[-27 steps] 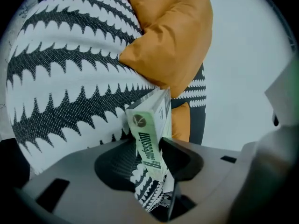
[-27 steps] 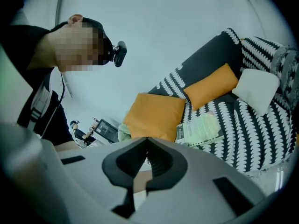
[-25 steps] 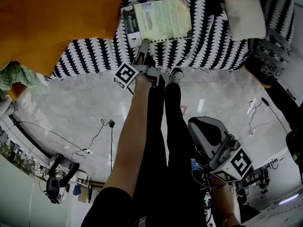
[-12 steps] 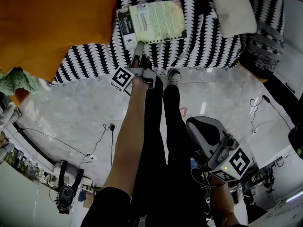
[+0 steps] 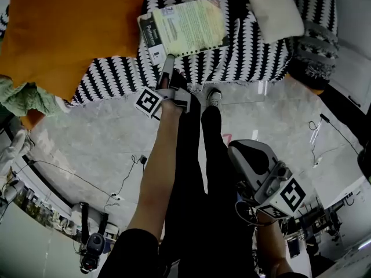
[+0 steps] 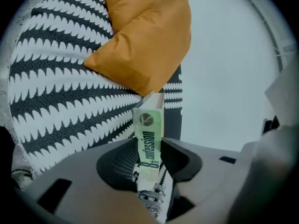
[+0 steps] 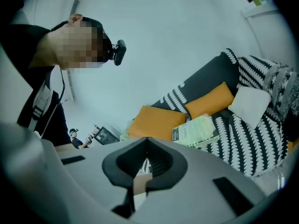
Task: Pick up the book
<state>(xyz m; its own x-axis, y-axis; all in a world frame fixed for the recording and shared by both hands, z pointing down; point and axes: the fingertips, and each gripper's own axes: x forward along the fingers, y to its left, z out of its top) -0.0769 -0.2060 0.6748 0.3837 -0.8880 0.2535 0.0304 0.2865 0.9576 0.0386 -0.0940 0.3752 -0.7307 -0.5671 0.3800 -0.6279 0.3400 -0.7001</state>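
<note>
Jaws of left gripper (image 6: 148, 148), just closing, pinch the pale green book (image 5: 184, 26) by its dark-spined corner at the sofa's (image 5: 249, 62) front edge; right gripper (image 7: 146, 143) jaws together, empty

Pale-green, dark-spined book (image 5: 185, 28), near-flat over sofa (image 5: 255, 51), edge in left gripper (image 5: 169, 58)

text: "confession" | on: book (image 6: 148, 139) spine | other print: unreadable
</note>
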